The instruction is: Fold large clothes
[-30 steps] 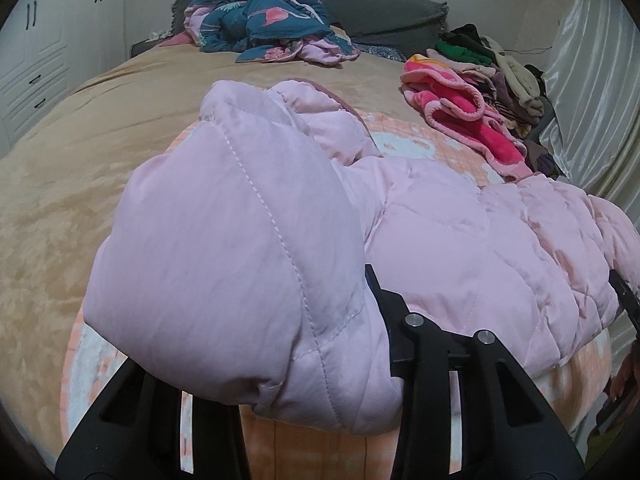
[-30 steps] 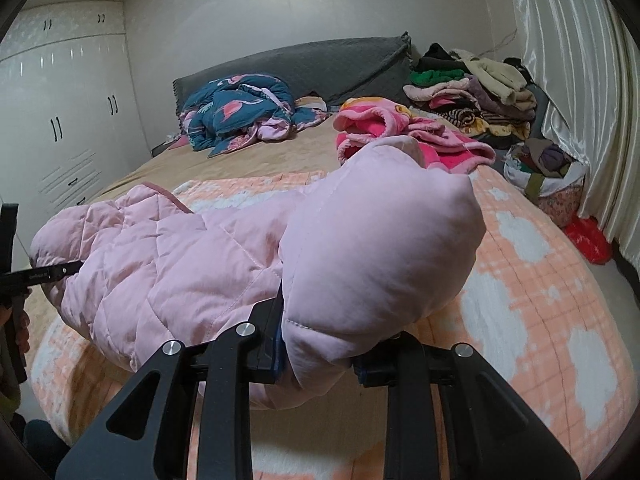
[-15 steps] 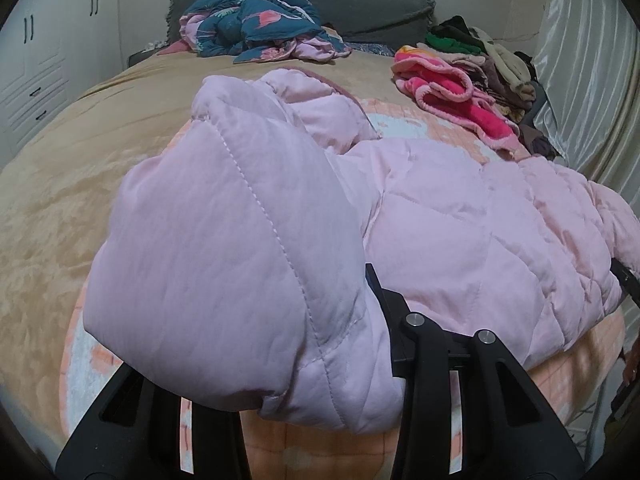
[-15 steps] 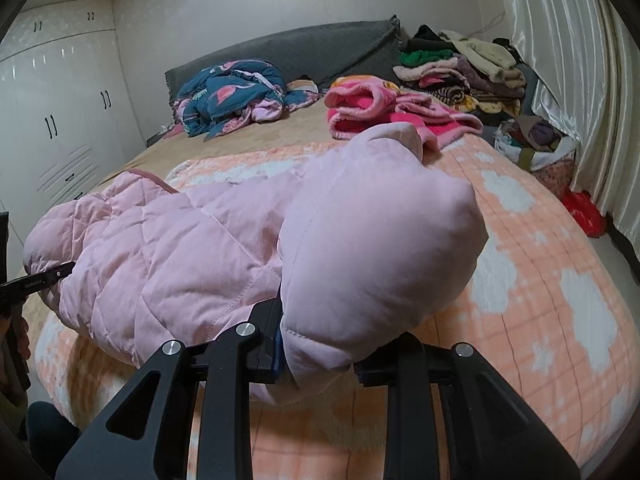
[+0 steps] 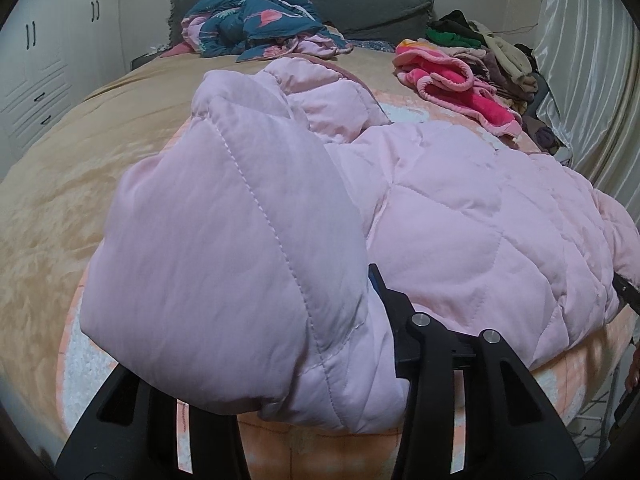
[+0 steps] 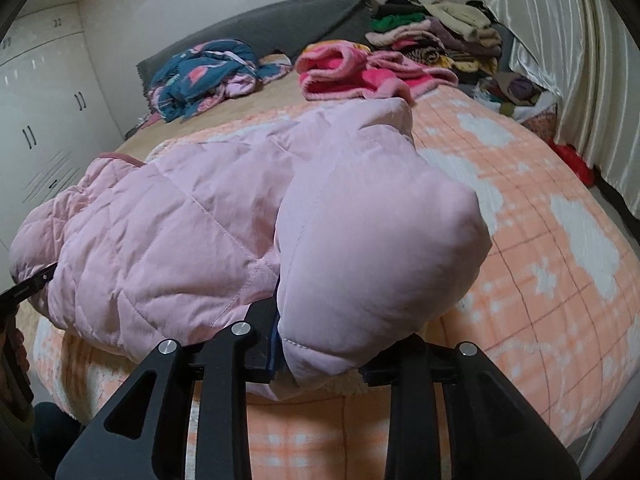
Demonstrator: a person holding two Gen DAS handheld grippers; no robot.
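While both hands have sunk toward the bed since a second ago, the pink quilted jacket point(image 5: 460, 224) now lies lower, its body spread flat across the orange checked blanket point(image 6: 540, 248) instead of hanging raised above it, and the headboard and piles behind sit higher in each view.

On the left, the left gripper point(image 5: 280, 364) has one puffy end of the jacket bunched between its black fingers point(image 5: 404, 320); the jaws are opening, the padding still fills the gap, and the left finger is hidden under the cloth. That end bulges up and forward, with stitched seams crossing it. Beyond it lies the tan bedspread point(image 5: 80, 168), and at the head of the bed a blue patterned garment point(image 5: 256, 20) sits crumpled against the grey headboard point(image 5: 360, 4).

In the middle, the jacket's diamond-quilted body stretches between the two grippers near the foot edge of the bed, its darker pink trim facing the headboard.

On the right, the right gripper point(image 6: 320, 356) holds the other end; its jaws are opening too, with the smooth rounded fold still wedged between them. Farther right are a bright pink fleece point(image 6: 348, 76), stacked clothes point(image 6: 436, 36) and a pale curtain point(image 6: 560, 60).
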